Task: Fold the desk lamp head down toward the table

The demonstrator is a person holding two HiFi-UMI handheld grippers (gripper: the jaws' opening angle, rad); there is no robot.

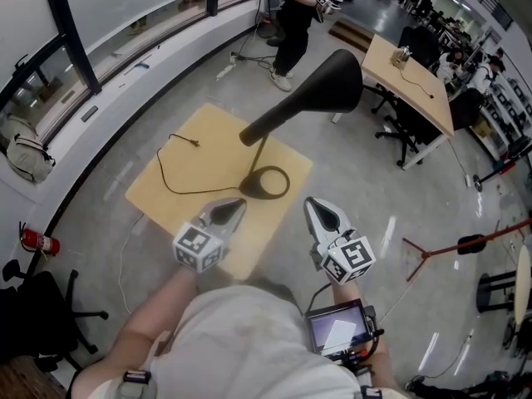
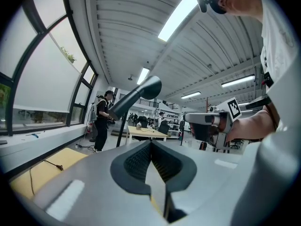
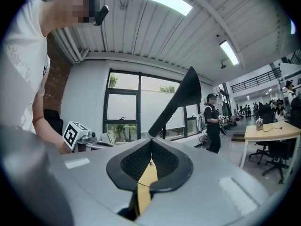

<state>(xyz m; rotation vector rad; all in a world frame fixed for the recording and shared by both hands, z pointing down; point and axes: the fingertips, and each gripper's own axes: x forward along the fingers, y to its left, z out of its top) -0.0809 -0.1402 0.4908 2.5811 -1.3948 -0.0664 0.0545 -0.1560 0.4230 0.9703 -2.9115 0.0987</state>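
A black desk lamp stands on a small wooden table [image 1: 166, 191]. Its ring base [image 1: 267, 183] lies on the table's right part. A thin stem rises from it to the cone-shaped head [image 1: 320, 88], which tilts up and to the right. My left gripper [image 1: 236, 205] hovers just short of the base, shut and empty. My right gripper [image 1: 313, 204] hangs right of the base, off the table's edge, also shut and empty. In the left gripper view the lamp head [image 2: 141, 91] stands above my closed left gripper [image 2: 150, 143]. In the right gripper view the lamp head [image 3: 181, 99] rises beyond my closed right gripper [image 3: 150, 143].
A thin black cable [image 1: 170, 171] with a plug lies on the table's left half. A person in black [image 1: 295, 19] stands beyond it. A second desk [image 1: 413, 77] with office chairs is at the back right. A fire extinguisher [image 1: 37, 241] and a red stand [image 1: 465, 246] flank me.
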